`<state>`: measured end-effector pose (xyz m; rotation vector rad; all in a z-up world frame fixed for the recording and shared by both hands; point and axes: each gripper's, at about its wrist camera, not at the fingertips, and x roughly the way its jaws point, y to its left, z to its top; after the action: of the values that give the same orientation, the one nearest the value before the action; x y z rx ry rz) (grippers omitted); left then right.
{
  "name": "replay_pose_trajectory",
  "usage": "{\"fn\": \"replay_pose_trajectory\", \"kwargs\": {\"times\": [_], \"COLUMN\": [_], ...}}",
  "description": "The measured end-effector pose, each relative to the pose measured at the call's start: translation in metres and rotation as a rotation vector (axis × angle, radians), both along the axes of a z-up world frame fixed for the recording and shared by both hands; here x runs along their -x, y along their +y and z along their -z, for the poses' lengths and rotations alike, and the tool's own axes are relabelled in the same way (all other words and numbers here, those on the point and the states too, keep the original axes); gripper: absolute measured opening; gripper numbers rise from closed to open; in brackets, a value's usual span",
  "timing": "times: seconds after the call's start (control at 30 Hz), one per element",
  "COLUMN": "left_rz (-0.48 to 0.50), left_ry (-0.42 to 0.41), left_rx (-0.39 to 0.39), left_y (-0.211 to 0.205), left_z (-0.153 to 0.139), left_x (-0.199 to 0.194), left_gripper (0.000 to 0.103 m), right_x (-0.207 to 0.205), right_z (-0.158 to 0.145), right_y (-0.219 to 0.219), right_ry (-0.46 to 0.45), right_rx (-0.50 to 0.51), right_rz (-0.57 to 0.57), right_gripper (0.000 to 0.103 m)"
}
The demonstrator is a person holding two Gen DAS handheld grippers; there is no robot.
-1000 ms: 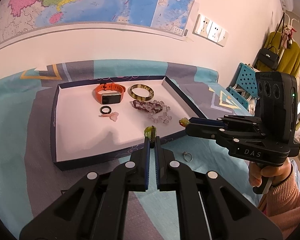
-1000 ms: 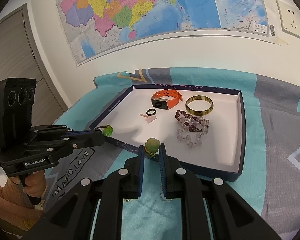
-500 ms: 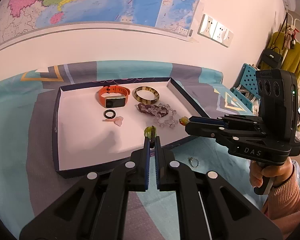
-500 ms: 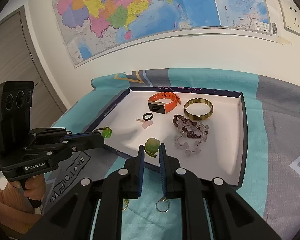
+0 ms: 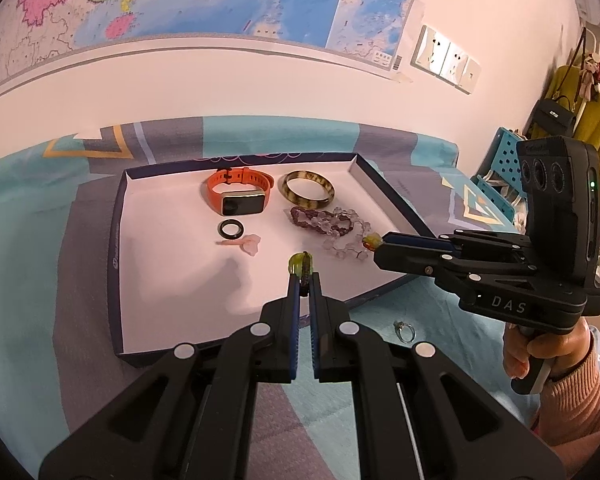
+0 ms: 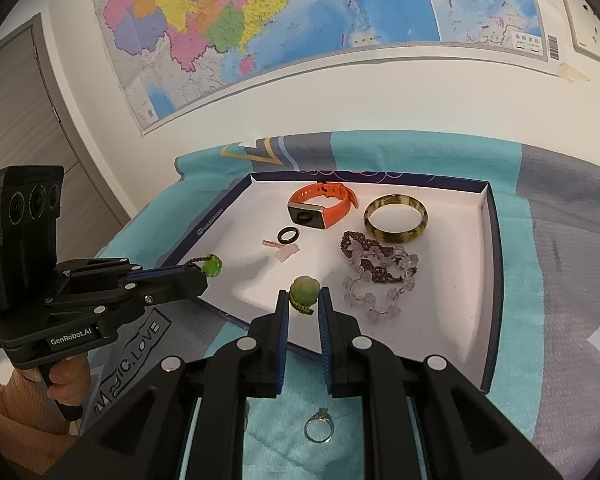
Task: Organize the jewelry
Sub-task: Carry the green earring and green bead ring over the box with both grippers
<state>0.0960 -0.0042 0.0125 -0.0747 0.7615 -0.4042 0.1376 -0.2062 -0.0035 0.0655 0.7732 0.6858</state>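
Your right gripper (image 6: 303, 300) hides part of the green bead's cord (image 6: 305, 309). The silver ring (image 5: 405, 330) is too small to see its stone. Your sleeve (image 5: 576, 396) runs off the edge.

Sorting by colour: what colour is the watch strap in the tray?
Orange strap, clearest in the right wrist view.
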Motion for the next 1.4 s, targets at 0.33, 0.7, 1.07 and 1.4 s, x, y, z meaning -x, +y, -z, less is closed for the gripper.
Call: {"fn": "replay_pose_trajectory", "kwargs": {"times": [0.33,0.7,1.07,1.4], "left_rz": [-0.010,-0.010,-0.019,-0.030], "left_ry": [0.009,0.024,0.044,0.066], "left_rx": [-0.001,-0.015,-0.030,-0.043], "left_y": [0.001,-0.001,-0.003,-0.003], "left_z": [0.002,0.006,0.011,0.018], "left_x": [-0.004,-0.015,-0.027,-0.037], "left_gripper": [0.005,0.005,0.005,0.005], "right_x": [-0.005,-0.012,-0.019,-0.024], "right_z": [0.002,0.010,0.016,0.018], "right_y": [0.002,0.008,0.012,0.016], "right_ry": [0.008,0.028,0.046,0.055], "right_rx": [0.006,0.026,0.043,0.058], "right_rz": [-0.002,-0.002,0.001,0.001], "right_gripper": [0.013,0.013,0.013,0.013]}}
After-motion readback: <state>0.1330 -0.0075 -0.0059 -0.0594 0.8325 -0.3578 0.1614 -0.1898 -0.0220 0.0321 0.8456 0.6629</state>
